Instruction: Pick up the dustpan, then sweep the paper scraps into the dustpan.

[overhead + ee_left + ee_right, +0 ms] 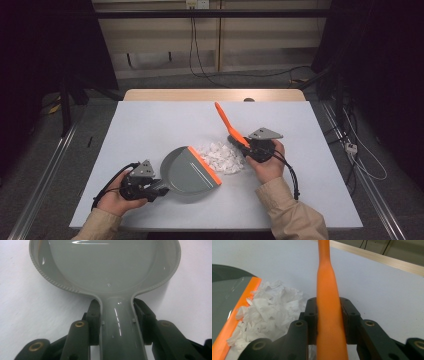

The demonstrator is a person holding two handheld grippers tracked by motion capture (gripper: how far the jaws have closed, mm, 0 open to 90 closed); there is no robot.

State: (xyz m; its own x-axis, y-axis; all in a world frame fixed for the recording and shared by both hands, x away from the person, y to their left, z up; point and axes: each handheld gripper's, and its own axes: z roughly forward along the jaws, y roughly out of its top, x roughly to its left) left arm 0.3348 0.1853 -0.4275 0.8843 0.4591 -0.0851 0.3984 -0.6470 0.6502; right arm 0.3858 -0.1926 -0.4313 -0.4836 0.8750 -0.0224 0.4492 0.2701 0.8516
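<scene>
A grey dustpan (187,171) with an orange front lip (205,164) lies on the white table, lip against a pile of torn white paper scraps (222,156). My left gripper (159,188) is shut on the dustpan's handle (121,327), its jaws pressing both sides. My right gripper (246,145) is shut on an orange brush (227,122), whose handle (328,302) slants up and away at the right of the scraps. The scraps (269,310) sit between the brush and the orange lip (238,307). The brush's bristles are hidden.
The white tabletop (150,120) has open room at the left and back. A wooden strip (215,94) runs along its far edge. Cables (360,150) trail on the floor at the right, and a rail (45,170) runs along the left.
</scene>
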